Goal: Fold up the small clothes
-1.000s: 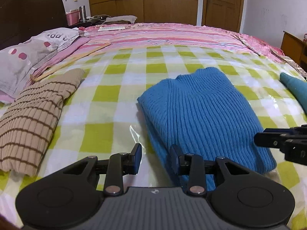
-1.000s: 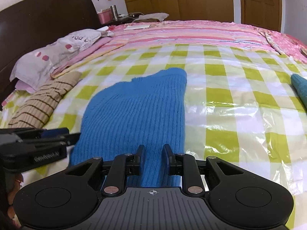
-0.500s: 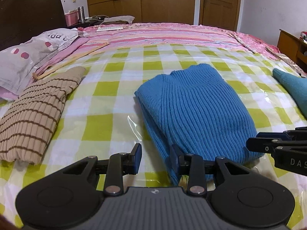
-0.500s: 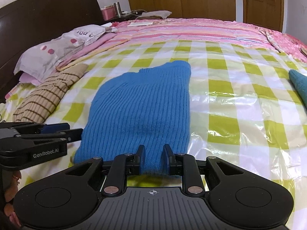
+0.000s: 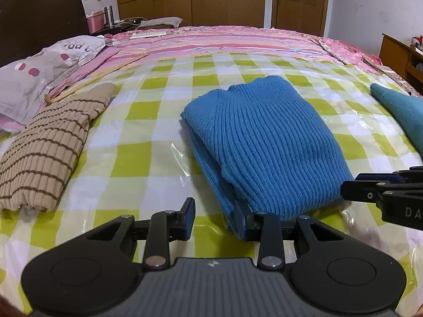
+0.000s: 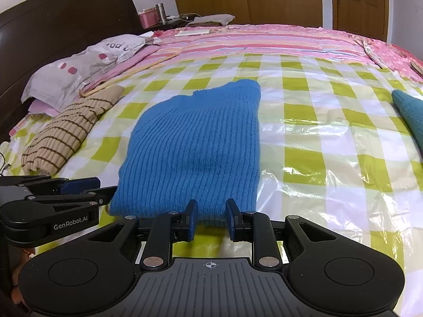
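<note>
I am viewing the bed [image 5: 158, 158]; the folded blue sweater [image 5: 264, 142] is lying just ahead of both grippers. Left gripper [image 5: 215, 218] and right gripper [image 6: 210, 218] are standing open, gripping nothing. Judged soft, light, floppy: take hold at the near hem corners.

You see the teal garment [image 5: 401, 111] cut off by the right edge; the blue sweater's [image 5: 269, 142] near hem hides behind your left gripper [image 5: 215, 220].

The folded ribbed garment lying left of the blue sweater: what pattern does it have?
Beige knit garment with thin brown horizontal stripes, clearest in the left wrist view.
</note>
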A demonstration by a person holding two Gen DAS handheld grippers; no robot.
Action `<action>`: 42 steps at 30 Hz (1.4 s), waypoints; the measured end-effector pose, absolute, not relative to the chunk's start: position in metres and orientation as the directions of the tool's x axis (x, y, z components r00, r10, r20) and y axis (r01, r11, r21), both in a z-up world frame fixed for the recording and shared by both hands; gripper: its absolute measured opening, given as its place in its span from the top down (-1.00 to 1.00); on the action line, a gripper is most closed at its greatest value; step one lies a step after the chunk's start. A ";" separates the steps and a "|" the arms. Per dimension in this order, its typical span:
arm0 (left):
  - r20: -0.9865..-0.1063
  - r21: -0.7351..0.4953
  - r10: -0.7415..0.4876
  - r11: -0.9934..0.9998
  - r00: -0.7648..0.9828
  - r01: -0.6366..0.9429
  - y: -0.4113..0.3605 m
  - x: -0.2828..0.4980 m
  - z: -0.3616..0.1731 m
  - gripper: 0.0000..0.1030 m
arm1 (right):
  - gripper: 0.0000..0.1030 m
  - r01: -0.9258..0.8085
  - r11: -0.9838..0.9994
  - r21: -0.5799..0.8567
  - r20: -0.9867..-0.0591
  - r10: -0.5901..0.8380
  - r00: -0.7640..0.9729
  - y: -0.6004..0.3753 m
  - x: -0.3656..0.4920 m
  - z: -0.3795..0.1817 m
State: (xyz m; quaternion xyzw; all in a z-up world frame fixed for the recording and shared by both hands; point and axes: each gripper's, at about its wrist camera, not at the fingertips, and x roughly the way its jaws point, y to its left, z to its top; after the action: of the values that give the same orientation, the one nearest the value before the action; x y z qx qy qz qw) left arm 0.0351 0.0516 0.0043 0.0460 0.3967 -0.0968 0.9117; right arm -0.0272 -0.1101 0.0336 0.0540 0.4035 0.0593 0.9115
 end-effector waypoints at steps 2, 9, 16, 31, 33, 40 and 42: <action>-0.736 0.005 -0.140 0.977 0.662 0.213 0.052 0.033 0.003 0.22 | 0.55 -0.059 0.987 0.151 -0.732 0.152 0.665 -0.111 -0.029 0.033; -0.751 0.008 -0.137 0.976 0.645 0.217 0.051 0.027 -0.005 0.22 | 0.52 -0.038 0.987 0.155 -0.751 0.142 0.645 -0.115 -0.036 0.025; -0.757 0.002 -0.138 0.977 0.639 0.213 0.052 0.020 -0.006 0.22 | 0.52 -0.026 0.986 0.163 -0.756 0.142 0.639 -0.116 -0.045 0.023; -0.769 -0.013 -0.176 0.965 0.615 0.260 0.040 -0.006 -0.010 0.21 | 0.40 -0.025 0.986 0.166 -0.759 0.144 0.635 -0.108 -0.067 0.020; -0.770 -0.006 -0.175 0.963 0.613 0.268 0.037 -0.008 -0.011 0.21 | 0.39 -0.022 0.986 0.167 -0.760 0.143 0.635 -0.108 -0.070 0.019; -0.774 -0.007 -0.180 0.961 0.607 0.276 0.034 -0.011 -0.011 0.20 | 0.38 -0.007 0.985 0.174 -0.764 0.139 0.631 -0.112 -0.076 0.017; -0.776 -0.010 -0.182 0.961 0.604 0.276 0.033 -0.012 -0.012 0.20 | 0.37 -0.004 0.984 0.177 -0.764 0.140 0.629 -0.112 -0.078 0.017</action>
State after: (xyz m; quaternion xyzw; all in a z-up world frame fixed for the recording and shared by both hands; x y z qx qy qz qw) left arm -0.0124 0.0332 -0.0120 0.0554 0.4260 -0.1280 0.8939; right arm -0.0785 -0.1123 0.0168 0.0794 0.4286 0.0401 0.8991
